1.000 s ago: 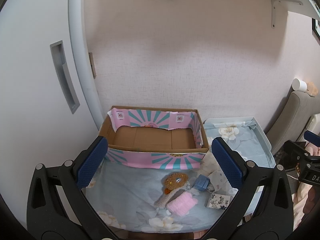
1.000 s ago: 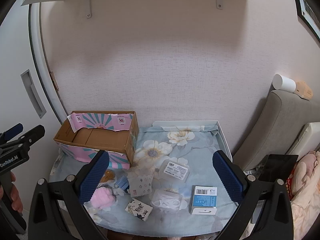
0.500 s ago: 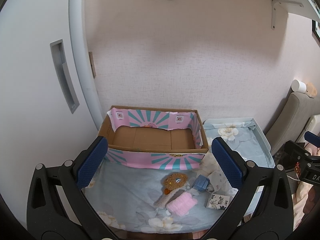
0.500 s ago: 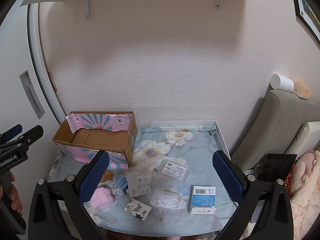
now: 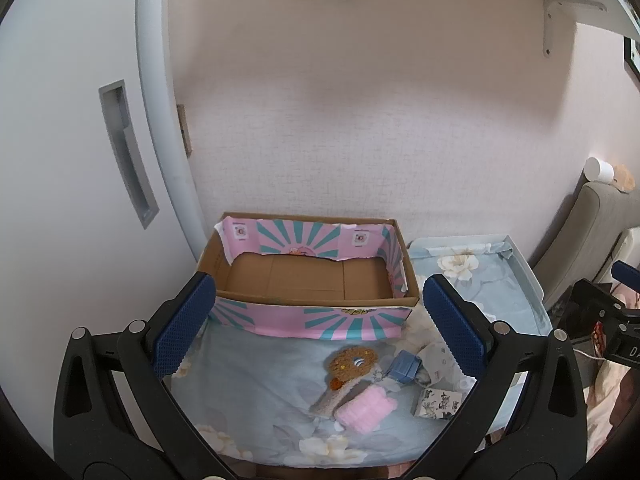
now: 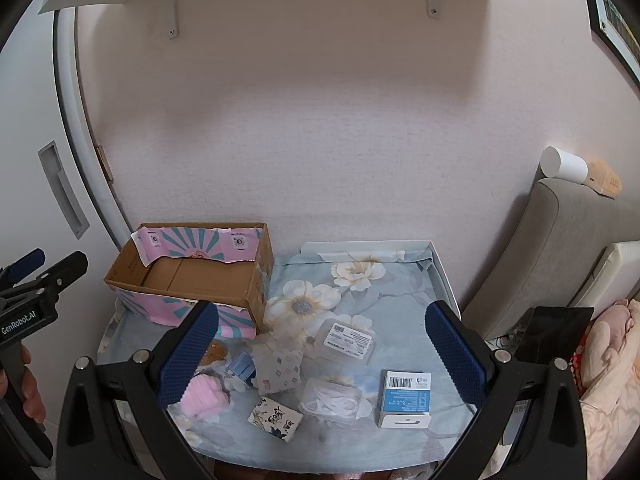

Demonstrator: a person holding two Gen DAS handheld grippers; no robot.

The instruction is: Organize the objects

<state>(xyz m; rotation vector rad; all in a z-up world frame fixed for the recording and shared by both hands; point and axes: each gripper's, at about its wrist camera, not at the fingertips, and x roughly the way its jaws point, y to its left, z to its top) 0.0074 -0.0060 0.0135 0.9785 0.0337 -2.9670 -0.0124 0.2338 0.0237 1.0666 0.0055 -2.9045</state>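
Almost nothing has shifted since a second ago; the right gripper (image 6: 320, 356) has only edged slightly. Both it and the left gripper (image 5: 318, 326) hover wide apart, empty. The pink cloth (image 5: 366, 408), before the empty box (image 5: 316, 302), looks soft and light: pinch its middle.

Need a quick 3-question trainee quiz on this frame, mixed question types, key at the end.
1. True or false: the cardboard box already holds sorted items.
2. Multiple choice: in the right wrist view, the blue-and-white barcode box lies A) inside the cardboard box, B) on the floral cloth toward its right side, C) between the fingers of a hand-held gripper.
3. Fill in: the left hand-held gripper and right hand-held gripper are both ____, holding nothing.

Key: 1 false, its brown floor shows bare; 2 B; 3 open.
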